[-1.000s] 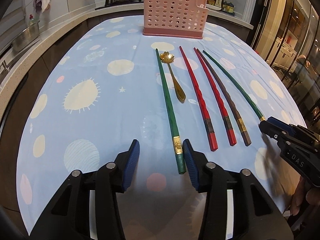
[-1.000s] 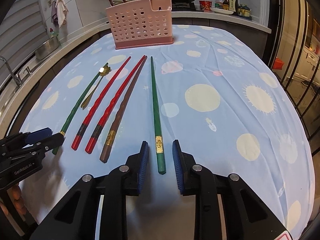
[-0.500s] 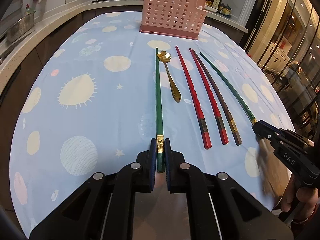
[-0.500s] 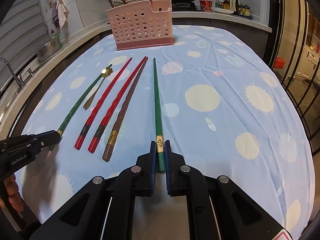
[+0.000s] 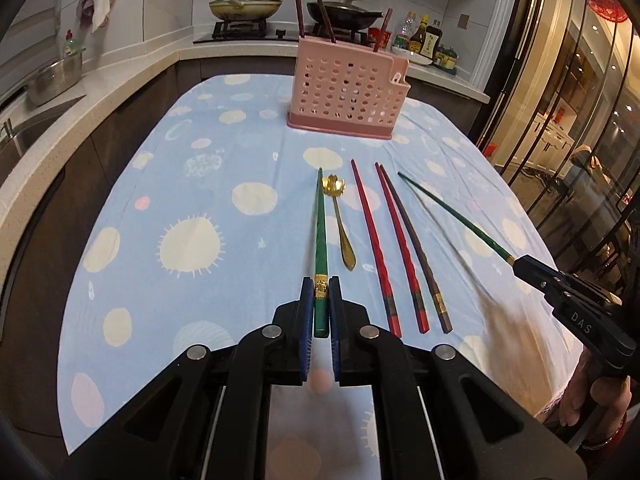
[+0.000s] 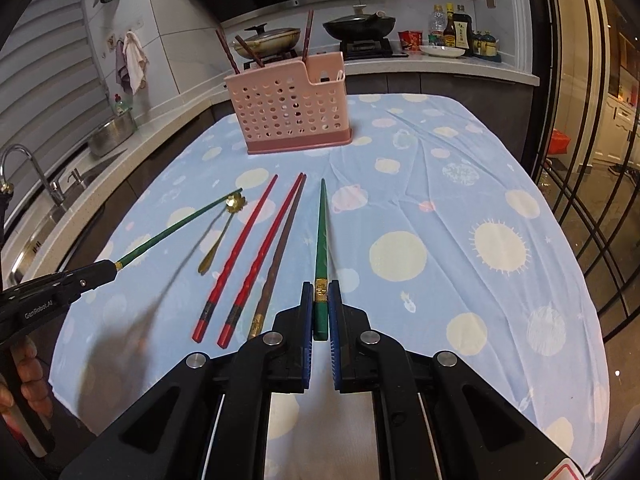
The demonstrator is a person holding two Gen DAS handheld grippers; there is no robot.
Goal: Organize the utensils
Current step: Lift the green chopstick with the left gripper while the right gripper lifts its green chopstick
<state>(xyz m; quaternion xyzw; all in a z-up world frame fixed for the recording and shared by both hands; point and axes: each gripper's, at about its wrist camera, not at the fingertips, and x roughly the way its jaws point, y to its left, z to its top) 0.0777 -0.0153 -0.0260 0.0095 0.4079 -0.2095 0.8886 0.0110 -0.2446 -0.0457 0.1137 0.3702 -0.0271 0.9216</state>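
My left gripper (image 5: 321, 285) is shut on the thick end of a green chopstick (image 5: 320, 232) and holds it above the cloth. My right gripper (image 6: 321, 289) is shut on a second green chopstick (image 6: 322, 232), also lifted; it shows in the left wrist view (image 5: 452, 218). On the cloth lie a gold spoon (image 5: 343, 228), two red chopsticks (image 5: 374, 244) and a brown chopstick (image 5: 416, 248). A pink perforated utensil holder (image 5: 348, 88) stands at the far end with brown chopsticks (image 5: 298, 8) in it.
The table has a blue cloth (image 5: 192, 200) with pale dots. A counter with a steel bowl (image 5: 54, 80) and sink runs along the left. A stove with pans (image 5: 244, 6) and bottles (image 5: 424, 38) stand behind the holder. Glass doors (image 5: 580, 120) are on the right.
Both grippers went from open to shut on the green chopsticks a second ago. Since half a second ago both have lifted their chopsticks off the cloth and tilted up.
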